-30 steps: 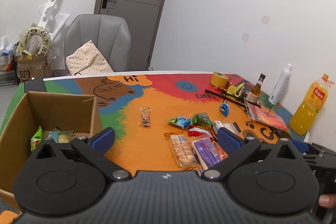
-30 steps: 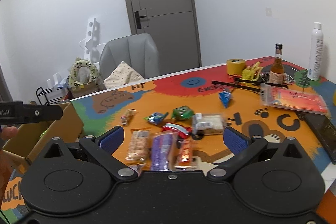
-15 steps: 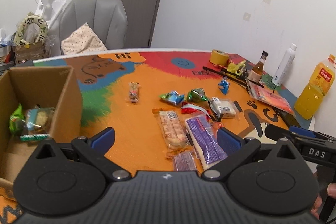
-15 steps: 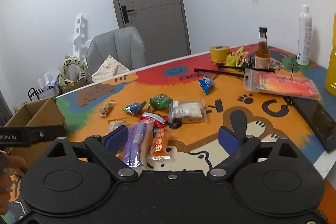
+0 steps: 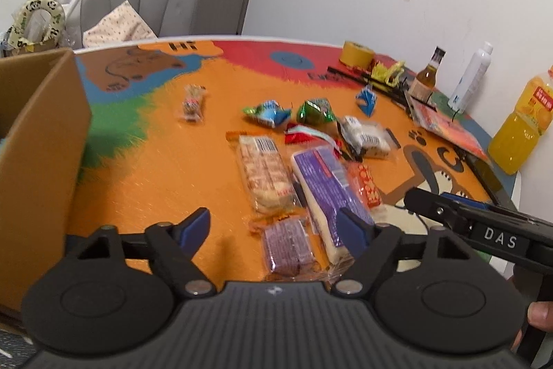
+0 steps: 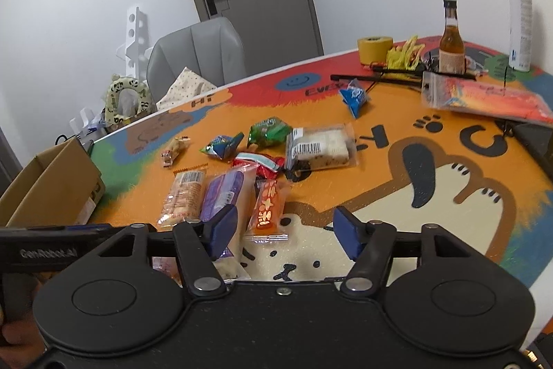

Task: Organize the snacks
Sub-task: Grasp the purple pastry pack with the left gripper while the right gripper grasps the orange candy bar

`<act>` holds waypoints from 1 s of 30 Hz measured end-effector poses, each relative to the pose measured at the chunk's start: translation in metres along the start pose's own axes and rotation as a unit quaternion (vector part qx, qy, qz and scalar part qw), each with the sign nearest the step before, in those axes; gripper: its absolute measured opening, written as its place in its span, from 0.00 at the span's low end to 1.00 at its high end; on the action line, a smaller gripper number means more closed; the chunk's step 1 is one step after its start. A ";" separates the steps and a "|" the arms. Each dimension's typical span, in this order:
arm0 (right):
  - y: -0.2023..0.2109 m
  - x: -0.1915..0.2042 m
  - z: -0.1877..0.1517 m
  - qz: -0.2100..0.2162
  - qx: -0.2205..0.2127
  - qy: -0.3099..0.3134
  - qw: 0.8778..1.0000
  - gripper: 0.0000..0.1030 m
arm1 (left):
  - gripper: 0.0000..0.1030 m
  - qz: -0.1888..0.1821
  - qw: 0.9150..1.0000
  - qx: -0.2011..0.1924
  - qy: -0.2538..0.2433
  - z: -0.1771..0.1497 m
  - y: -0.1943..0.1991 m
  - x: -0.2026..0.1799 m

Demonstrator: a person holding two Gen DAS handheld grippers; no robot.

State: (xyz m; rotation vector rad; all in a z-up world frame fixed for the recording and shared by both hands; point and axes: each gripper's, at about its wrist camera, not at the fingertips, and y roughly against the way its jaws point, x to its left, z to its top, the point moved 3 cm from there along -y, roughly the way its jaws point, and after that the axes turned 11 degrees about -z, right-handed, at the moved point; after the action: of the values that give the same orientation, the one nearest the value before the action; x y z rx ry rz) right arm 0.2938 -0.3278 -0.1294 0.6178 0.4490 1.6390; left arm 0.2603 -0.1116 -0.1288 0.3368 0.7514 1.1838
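Both claws hang over the near edge of the painted table (image 5: pixel 172 168), and both have just been closing their jaws, though the pads press on nothing yet. Between the pads of the left claw (image 5: pixel 274 227) lies a small purple packet (image 5: pixel 288 246), and its right pad stands in front of the near end of the long purple packet (image 5: pixel 325 192). I cannot tell if that pad touches the wrapper. The right claw (image 6: pixel 285 229) has the orange packet (image 6: pixel 268 210) just ahead of its gap, a little to the left.

The long purple packet, the biscuit packet (image 5: pixel 264 175) and the orange packet lie side by side, and their long axes run away from the claws, so each jaw would close across the narrow width. The left claw is nearer to the purple ones, the right claw to the orange one. The cardboard box (image 5: pixel 38 161), probably the place for the snacks, stands on the left side, close to the left claw.

The left view shows the small purple packet clearly; in the right view the claw body hides most of it. The right view shows better the green packet (image 6: pixel 268 130) and the clear wrapped cake (image 6: pixel 321 146) further back.
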 end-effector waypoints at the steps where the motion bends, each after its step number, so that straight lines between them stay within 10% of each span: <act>1: -0.003 0.000 -0.001 0.001 0.002 -0.002 1.000 0.58 | 0.69 0.001 1.000 0.003 0.001 -0.001 -0.004 0.000; 13: -0.036 0.014 0.000 0.009 0.022 0.000 1.000 0.49 | 0.42 0.008 0.999 0.031 -0.011 -0.010 -0.028 0.004; 30: -0.044 0.023 -0.004 -0.007 0.034 0.026 0.999 0.23 | 0.36 0.001 1.000 0.016 0.003 -0.002 -0.016 0.019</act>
State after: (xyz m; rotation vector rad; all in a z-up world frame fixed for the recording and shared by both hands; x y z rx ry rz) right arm 0.3237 -0.2981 -0.1562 0.6224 0.5478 1.6344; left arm 0.2739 -0.1004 -0.1468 0.3603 0.7759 1.1756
